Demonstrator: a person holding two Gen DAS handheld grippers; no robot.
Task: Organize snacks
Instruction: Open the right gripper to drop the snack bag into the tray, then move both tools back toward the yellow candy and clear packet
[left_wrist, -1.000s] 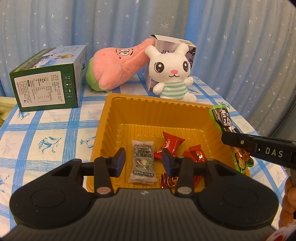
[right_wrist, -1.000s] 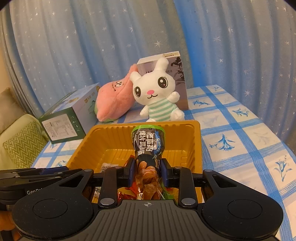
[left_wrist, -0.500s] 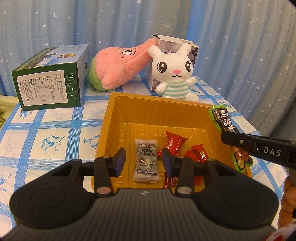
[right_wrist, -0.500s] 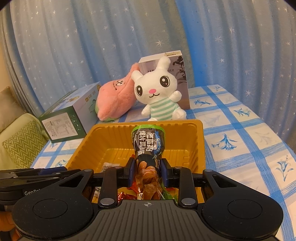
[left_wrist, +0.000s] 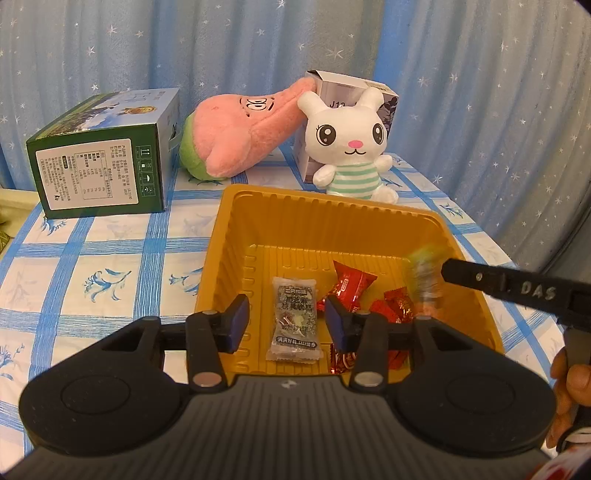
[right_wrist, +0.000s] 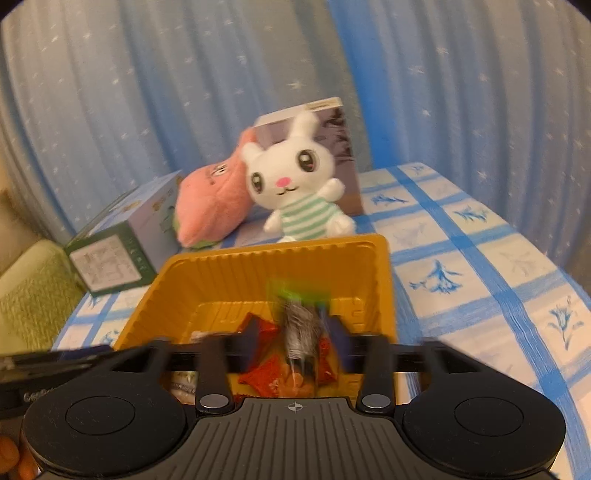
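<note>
A yellow plastic tray (left_wrist: 332, 221) holds a grey snack packet (left_wrist: 295, 317) and several red candies (left_wrist: 351, 284). My left gripper (left_wrist: 284, 321) is open and empty above the tray's near edge. My right gripper (right_wrist: 295, 343) is open over the tray (right_wrist: 207, 277). A green-topped snack packet (right_wrist: 299, 325) is blurred between its fingers, falling free into the tray. It also shows blurred in the left wrist view (left_wrist: 424, 277), beside the right gripper's finger (left_wrist: 480, 280).
A green box (left_wrist: 103, 162), a pink plush (left_wrist: 240, 136), a white rabbit plush (left_wrist: 351, 147) and a grey box (left_wrist: 332, 85) stand behind the tray on the blue-checked tablecloth (left_wrist: 92, 251). A blue curtain hangs behind.
My right gripper has opened and let go of the green-topped packet, which now drops blurred into the tray. The left gripper has drawn back a little.
</note>
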